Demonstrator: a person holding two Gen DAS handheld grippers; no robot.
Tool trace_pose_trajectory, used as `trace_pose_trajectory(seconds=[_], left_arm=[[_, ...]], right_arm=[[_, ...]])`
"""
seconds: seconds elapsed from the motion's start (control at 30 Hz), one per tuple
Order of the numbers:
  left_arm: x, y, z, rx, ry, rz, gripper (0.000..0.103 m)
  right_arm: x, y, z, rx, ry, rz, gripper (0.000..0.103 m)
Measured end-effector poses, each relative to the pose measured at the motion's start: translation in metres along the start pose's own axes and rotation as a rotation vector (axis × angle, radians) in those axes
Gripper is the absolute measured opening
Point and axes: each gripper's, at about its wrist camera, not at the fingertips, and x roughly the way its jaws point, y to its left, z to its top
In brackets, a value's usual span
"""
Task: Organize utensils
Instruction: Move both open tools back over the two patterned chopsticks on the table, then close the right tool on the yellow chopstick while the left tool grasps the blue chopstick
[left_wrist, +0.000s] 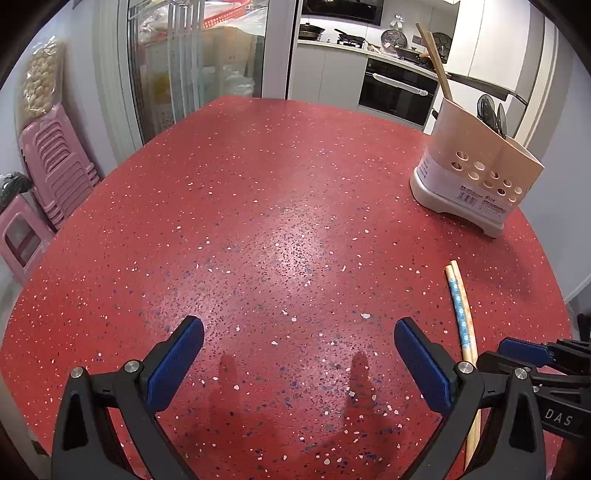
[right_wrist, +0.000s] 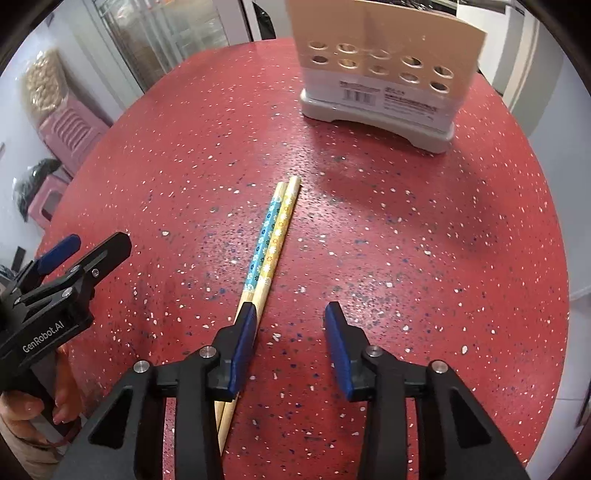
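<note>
A pair of wooden chopsticks, one with a blue flower band and one with a yellow band, lies side by side on the red speckled table. It also shows in the left wrist view. My right gripper is open just above the table; its left finger overlaps the chopsticks' near end and both sticks lie outside the gap. My left gripper is open and empty over bare table, left of the chopsticks. A beige utensil holder with round holes stands beyond the chopsticks, and it holds wooden chopsticks and dark utensils.
Pink plastic stools are stacked off the table's left edge. A glass sliding door and kitchen counter with an oven lie behind the table. The left gripper's body shows at the left of the right wrist view.
</note>
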Motion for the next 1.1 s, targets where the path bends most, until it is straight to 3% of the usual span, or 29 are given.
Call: trace_pose_trajectory(seconds=[0.33,0.63,0.87,1.1], left_arm=[[-0.004,0.007,0.007,-0.018,-0.01,-0.005,0.103],[-0.011,0.015,0.006,-0.026,-0.018,-0.019,0.103],[-0.015,0.012,0.007,-0.021,-0.023,-0.034,0.103],[-0.017,0.011,0.005,-0.01,-0.001,-0.037,0.103]], right_arm=[[0.007,0.029,0.007,-0.055,0.019,-0.035,0.039],[0.01,0.011,0.004,-0.003,0.053,-0.024,0.032],[0.018,0.034,0.01,-0.084,0.054,-0.093,0.032],[0.02,0.033,0.012,-0.08,0.062,-0.081,0.029]])
